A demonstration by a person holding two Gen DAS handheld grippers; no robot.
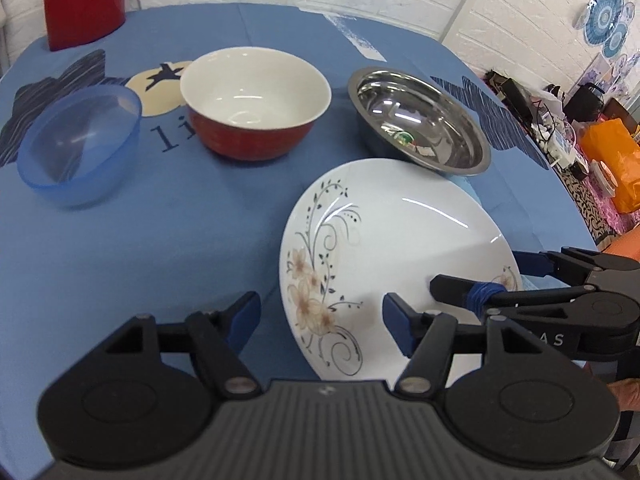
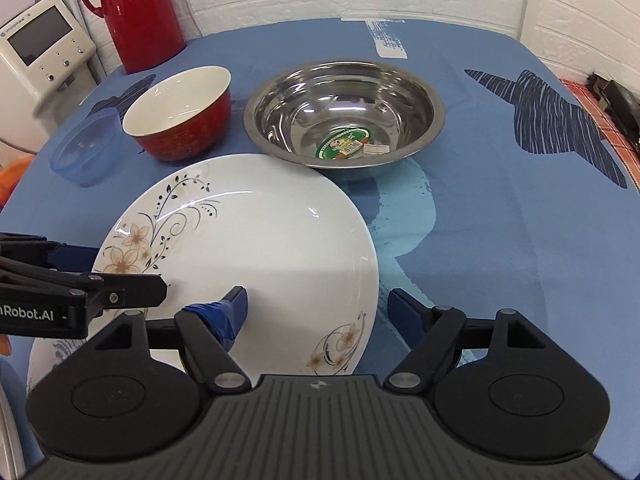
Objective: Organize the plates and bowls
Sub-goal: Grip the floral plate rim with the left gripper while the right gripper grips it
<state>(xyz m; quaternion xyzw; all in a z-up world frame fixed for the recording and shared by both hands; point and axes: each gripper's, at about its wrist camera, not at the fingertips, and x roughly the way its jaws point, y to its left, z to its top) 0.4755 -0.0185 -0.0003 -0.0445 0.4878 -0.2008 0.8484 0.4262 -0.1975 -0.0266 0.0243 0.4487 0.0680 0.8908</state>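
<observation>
While both grippers stand wide open and hold nothing, the left gripper (image 1: pixel 320 322) and right gripper (image 2: pixel 318 312) straddle opposite edges of a white floral plate (image 2: pixel 256 248) on the blue tablecloth (image 2: pixel 500 220). One arm reads "Robot.AI". Beyond sit a steel bowl (image 2: pixel 344 120) with a green sticker, unreadable, a red bowl (image 1: pixel 254 104), a blue plastic bowl (image 1: pixel 78 144) and a red flask (image 2: pixel 140 12).

Bench (image 2: pixel 500 240): plate (image 2: pixel 260 248) nearest. Behind it, left to right: plastic bowl (image 2: pixel 86 148), ceramic bowl (image 2: pixel 180 116), steel bowl (image 2: pixel 344 116), whose rim the plate's far edge overlaps. Flask (image 2: pixel 136 12) at the far-left edge, behind the bowls.
</observation>
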